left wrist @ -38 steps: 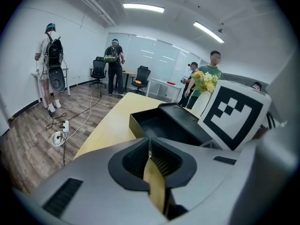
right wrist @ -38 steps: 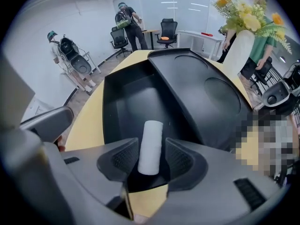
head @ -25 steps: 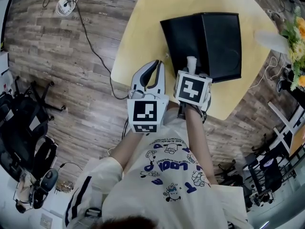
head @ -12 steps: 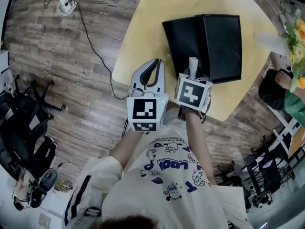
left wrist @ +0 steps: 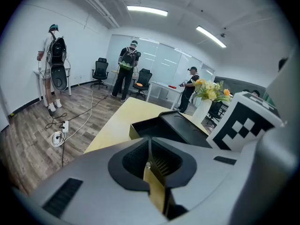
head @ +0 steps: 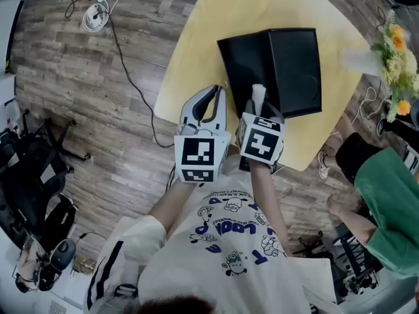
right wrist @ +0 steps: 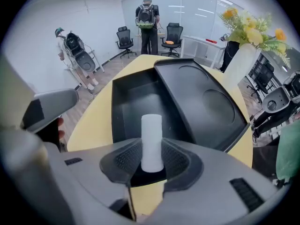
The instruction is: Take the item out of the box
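Seen from the head view, a person in a printed T-shirt is standing at the 6 o'clock edge of a yellow worktop, holding one tool in each hand. A black box is sitting open on the worktop, with its lid lying over at the 3 o'clock side.

The right hand-held gripper is pointing steeply down at the box's 6 o'clock end. Its jaws have just been closing and are now clenched on a white cylinder, which is standing between the ribbed pads and sticking out past them towards the open box (whether its far end is touching the box floor cannot be told).

The left hand-held gripper is hovering just beside the right one, at its 9 o'clock, over the worktop's edge; its jaws are pressed together with nothing between them. Each tool is carrying a marker cube at its 6 o'clock end.

A vase of flowers is standing at 3 o'clock from the box; a person in green is sitting at 4 o'clock beyond the worktop. A cable is trailing across the wooden floor at 10 o'clock.
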Motion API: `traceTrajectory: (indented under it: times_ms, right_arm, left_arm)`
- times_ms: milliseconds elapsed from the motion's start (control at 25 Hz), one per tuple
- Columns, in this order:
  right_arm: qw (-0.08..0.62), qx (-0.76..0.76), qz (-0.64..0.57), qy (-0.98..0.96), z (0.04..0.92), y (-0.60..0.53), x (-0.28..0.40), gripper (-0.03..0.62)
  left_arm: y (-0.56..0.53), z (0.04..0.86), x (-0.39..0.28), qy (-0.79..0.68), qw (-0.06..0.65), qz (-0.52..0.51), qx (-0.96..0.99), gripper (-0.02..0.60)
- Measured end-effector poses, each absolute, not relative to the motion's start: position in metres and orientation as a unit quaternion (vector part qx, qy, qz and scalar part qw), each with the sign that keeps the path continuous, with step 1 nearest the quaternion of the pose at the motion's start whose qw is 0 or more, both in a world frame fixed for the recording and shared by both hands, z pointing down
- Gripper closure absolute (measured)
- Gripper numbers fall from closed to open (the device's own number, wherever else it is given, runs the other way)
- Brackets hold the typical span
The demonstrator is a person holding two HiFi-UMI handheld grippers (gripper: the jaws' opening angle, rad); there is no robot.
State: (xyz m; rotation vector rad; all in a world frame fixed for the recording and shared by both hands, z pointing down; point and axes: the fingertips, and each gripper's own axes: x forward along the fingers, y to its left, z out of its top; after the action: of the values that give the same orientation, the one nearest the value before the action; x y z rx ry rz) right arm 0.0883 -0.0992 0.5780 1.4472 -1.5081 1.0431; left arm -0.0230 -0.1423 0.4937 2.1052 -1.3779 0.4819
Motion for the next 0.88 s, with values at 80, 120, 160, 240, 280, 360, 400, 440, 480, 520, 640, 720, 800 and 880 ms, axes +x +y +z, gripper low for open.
traceTrajectory:
  times_ms: [80,120,160,240,280,360,400,440,480,520,640,720,800,880]
  right_arm:
    - [0.375,0.576,0.407,-0.602,0.568,-0.103,0.088,0.453]
    - [0.367,0.579,0.404,-0.606,0.562,-0.105,0.087,0.453]
    - [0.358,0.582,0.399,-0.611,0.555,-0.108,0.087,0.453]
    - [0.338,0.59,0.389,-0.622,0.542,-0.114,0.087,0.453]
    - [0.328,0.594,0.383,-0.627,0.536,-0.116,0.088,0.453]
    - [0.308,0.6,0.371,-0.638,0.524,-0.12,0.089,0.452]
    - [0.3,0.601,0.367,-0.643,0.519,-0.122,0.089,0.453]
    - [0.294,0.602,0.364,-0.647,0.514,-0.123,0.089,0.453]
    - [0.288,0.604,0.36,-0.65,0.509,-0.124,0.089,0.453]
    - [0.281,0.605,0.356,-0.654,0.504,-0.126,0.09,0.453]
    - [0.258,0.612,0.337,-0.667,0.487,-0.135,0.092,0.453]
    - [0.242,0.617,0.324,-0.676,0.474,-0.14,0.093,0.453]
    - [0.226,0.622,0.31,-0.683,0.462,-0.145,0.093,0.453]
    - [0.213,0.627,0.295,-0.689,0.45,-0.148,0.094,0.453]
  left_arm:
    - [-0.143,0.487,-0.021,-0.514,0.281,0.176,0.791,0.552]
    - [-0.144,0.483,-0.019,-0.513,0.278,0.174,0.793,0.552]
    - [-0.145,0.479,-0.018,-0.512,0.275,0.171,0.795,0.552]
    - [-0.147,0.471,-0.015,-0.512,0.268,0.166,0.799,0.552]
    - [-0.148,0.467,-0.014,-0.512,0.264,0.163,0.801,0.552]
    - [-0.148,0.459,-0.011,-0.511,0.256,0.159,0.805,0.552]
    - [-0.148,0.455,-0.009,-0.511,0.253,0.157,0.806,0.552]
    - [-0.149,0.452,-0.008,-0.511,0.25,0.155,0.808,0.552]
    - [-0.149,0.448,-0.007,-0.511,0.246,0.153,0.809,0.552]
    - [-0.151,0.443,-0.005,-0.511,0.241,0.151,0.811,0.552]
    - [-0.156,0.43,0.0,-0.512,0.224,0.144,0.817,0.552]
    - [-0.159,0.422,0.001,-0.514,0.216,0.138,0.819,0.552]
    - [-0.16,0.413,0.002,-0.517,0.209,0.131,0.82,0.552]
    - [-0.16,0.405,0.004,-0.519,0.203,0.124,0.821,0.552]
